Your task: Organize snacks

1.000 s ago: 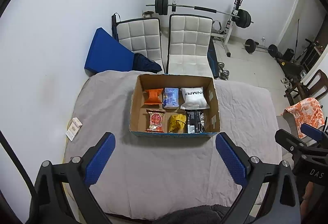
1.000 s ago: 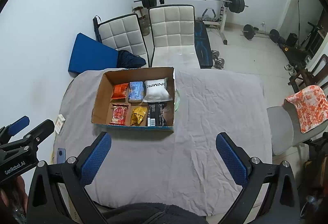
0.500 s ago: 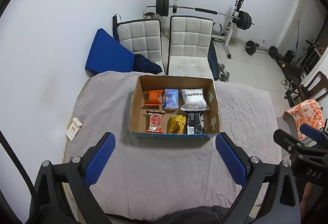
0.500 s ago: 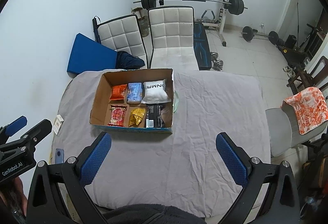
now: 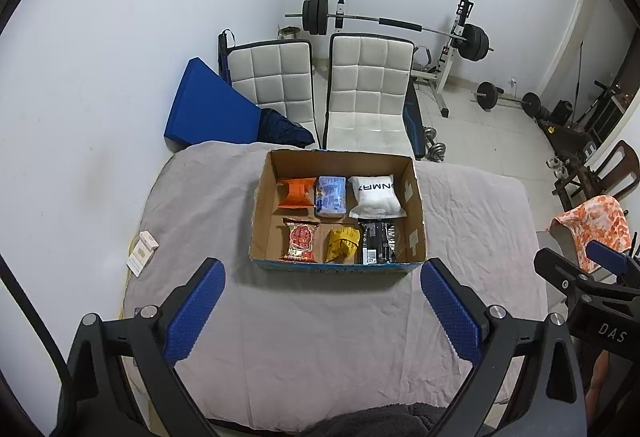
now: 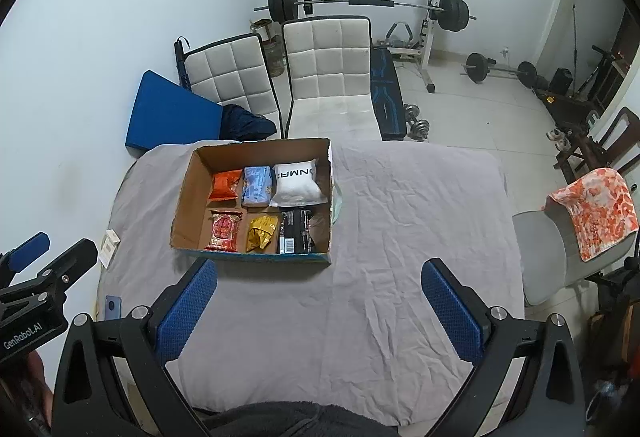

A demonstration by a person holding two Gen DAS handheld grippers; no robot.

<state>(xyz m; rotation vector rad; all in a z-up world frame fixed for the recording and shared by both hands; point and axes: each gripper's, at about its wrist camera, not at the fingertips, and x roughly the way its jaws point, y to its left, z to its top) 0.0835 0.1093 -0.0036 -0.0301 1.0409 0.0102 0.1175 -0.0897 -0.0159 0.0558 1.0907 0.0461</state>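
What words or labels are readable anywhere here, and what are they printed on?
"GenRobot.AI": on the left tool, seen from the right wrist.
"DAS": on the right tool, seen from the left wrist.
"NMAX", upside down and partly hidden: white packet in the cardboard box.
Other snack packets: print too small to read.

I see a bed (image 5: 328,337) under a wrinkled grey sheet, with an open cardboard box (image 5: 416,205) toward its far edge and a small white packet (image 5: 141,252) at its left edge.

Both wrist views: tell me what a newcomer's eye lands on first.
The open cardboard box mid-table on the grey cloth, holding six bright snack packs in two rows. Behind it, two white quilted chairs and a barbell rack by the wall. Both grippers, left and right, hang open and empty.
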